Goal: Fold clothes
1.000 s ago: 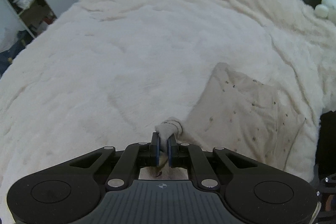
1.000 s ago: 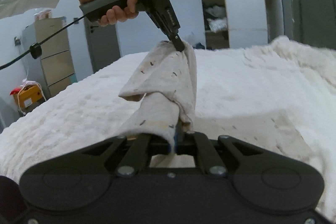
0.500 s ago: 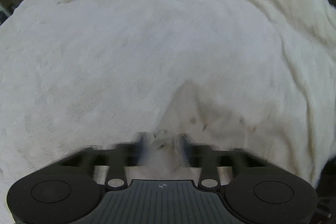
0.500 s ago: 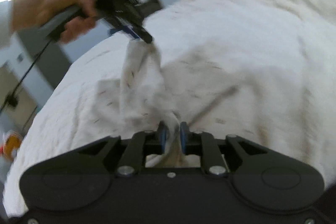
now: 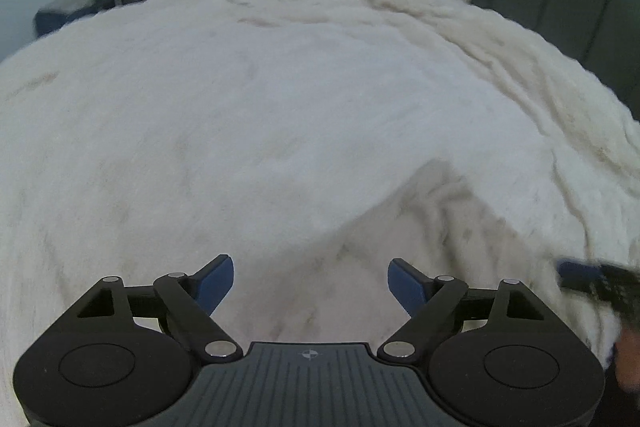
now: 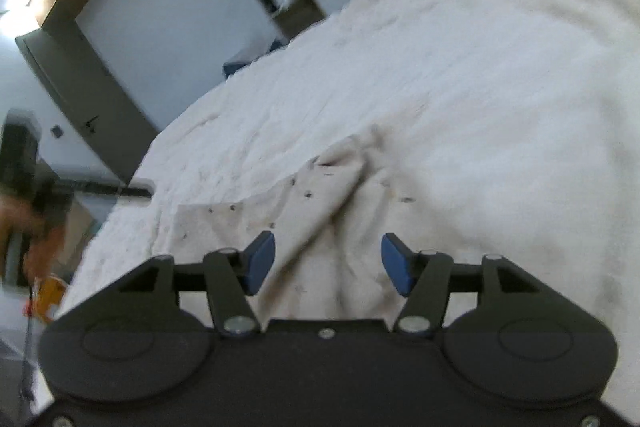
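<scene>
Both grippers have just been opened: the left gripper [image 5: 310, 285] and the right gripper [image 6: 328, 265] are seen with blue pads spread wide, nothing pinched. The speckled beige garment [image 6: 320, 211] is laid rumpled on the white fluffy blanket [image 6: 500, 75], below both.

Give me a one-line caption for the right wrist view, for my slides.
Right gripper open above a rumpled beige speckled cloth lying on a fluffy white blanket.
</scene>
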### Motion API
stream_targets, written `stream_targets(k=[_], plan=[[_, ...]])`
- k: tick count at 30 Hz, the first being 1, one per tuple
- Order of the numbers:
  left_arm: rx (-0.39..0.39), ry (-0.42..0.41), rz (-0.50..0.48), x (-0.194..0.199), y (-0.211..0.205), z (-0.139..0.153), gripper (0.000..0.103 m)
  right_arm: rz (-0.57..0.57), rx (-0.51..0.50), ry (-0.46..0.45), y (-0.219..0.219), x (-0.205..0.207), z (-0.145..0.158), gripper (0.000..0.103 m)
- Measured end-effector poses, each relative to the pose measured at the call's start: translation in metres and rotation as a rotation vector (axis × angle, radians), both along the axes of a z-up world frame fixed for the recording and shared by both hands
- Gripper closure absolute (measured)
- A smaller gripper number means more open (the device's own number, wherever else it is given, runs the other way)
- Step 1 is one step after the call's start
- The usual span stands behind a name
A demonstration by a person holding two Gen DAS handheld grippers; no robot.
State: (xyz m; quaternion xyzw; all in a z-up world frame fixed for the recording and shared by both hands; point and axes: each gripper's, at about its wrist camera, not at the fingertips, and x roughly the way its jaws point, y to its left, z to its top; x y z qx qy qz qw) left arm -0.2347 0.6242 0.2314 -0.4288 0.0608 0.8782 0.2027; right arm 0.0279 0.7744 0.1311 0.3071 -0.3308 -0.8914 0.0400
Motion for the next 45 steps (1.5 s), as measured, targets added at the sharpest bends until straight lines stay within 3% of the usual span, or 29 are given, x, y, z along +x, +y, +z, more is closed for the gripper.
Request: stream_targets(k=[4, 5, 6, 7, 11, 13, 17, 20, 24, 28, 29, 30, 34, 37, 38, 41, 45], plan=[[0.140, 0.014, 0.032, 0.047, -0.046, -0.027, 0.022, 0.026, 0.009, -0.103, -0.010, -0.058, -0.008, 0.048], [0.170, 0.017, 0.025, 0.056, -0.051, -0.033, 0.022, 0.030, 0.020, -0.130, -0.013, -0.071, -0.010, 0.056], [0.198, 0.022, 0.016, 0.066, -0.055, -0.043, 0.022, 0.037, 0.035, -0.154, -0.016, -0.083, -0.011, 0.083], [0.225, 0.028, 0.004, 0.077, -0.061, -0.055, 0.022, 0.048, 0.058, -0.171, -0.017, -0.091, -0.011, 0.103], [0.338, 0.036, -0.006, 0.102, -0.080, -0.088, 0.022, 0.037, 0.200, -0.111, -0.007, -0.100, 0.019, 0.103], [0.408, 0.017, 0.011, 0.108, -0.093, -0.102, 0.022, 0.049, 0.373, -0.151, -0.008, -0.104, 0.030, 0.102], [0.404, -0.002, 0.004, 0.101, -0.103, -0.100, 0.022, 0.061, 0.763, -0.287, -0.022, -0.110, 0.040, 0.094], [0.449, 0.012, 0.008, 0.095, -0.111, -0.095, 0.022, 0.086, 0.666, -0.223, -0.031, -0.104, 0.056, 0.080], [0.477, 0.010, 0.027, 0.097, -0.122, -0.094, 0.022, 0.165, 0.573, -0.222, -0.047, -0.097, 0.059, 0.071], [0.451, 0.020, 0.025, 0.100, -0.125, -0.085, 0.022, 0.235, 0.561, -0.285, -0.074, -0.097, 0.031, 0.068], [0.452, 0.019, 0.020, 0.100, -0.124, -0.083, 0.022, 0.241, 0.549, -0.291, -0.075, -0.098, 0.027, 0.072], [0.456, 0.016, 0.017, 0.100, -0.124, -0.083, 0.022, 0.249, 0.532, -0.297, -0.077, -0.100, 0.022, 0.102], [0.465, 0.004, 0.020, 0.100, -0.126, -0.085, 0.022, 0.135, 0.505, -0.227, -0.059, -0.093, 0.039, 0.103], [0.467, -0.004, 0.011, 0.101, -0.124, -0.086, 0.022, 0.112, 0.551, -0.263, -0.052, -0.094, 0.045, 0.103], [0.467, -0.006, 0.010, 0.100, -0.123, -0.087, 0.022, 0.121, 0.571, -0.289, -0.051, -0.094, 0.045, 0.100], [0.473, -0.021, 0.022, 0.096, -0.122, -0.091, 0.022, 0.104, 0.613, -0.294, -0.055, -0.081, 0.050, 0.073], [0.510, -0.050, 0.034, 0.091, -0.124, -0.097, 0.022, 0.107, 0.520, -0.278, -0.044, -0.054, 0.052, 0.066]])
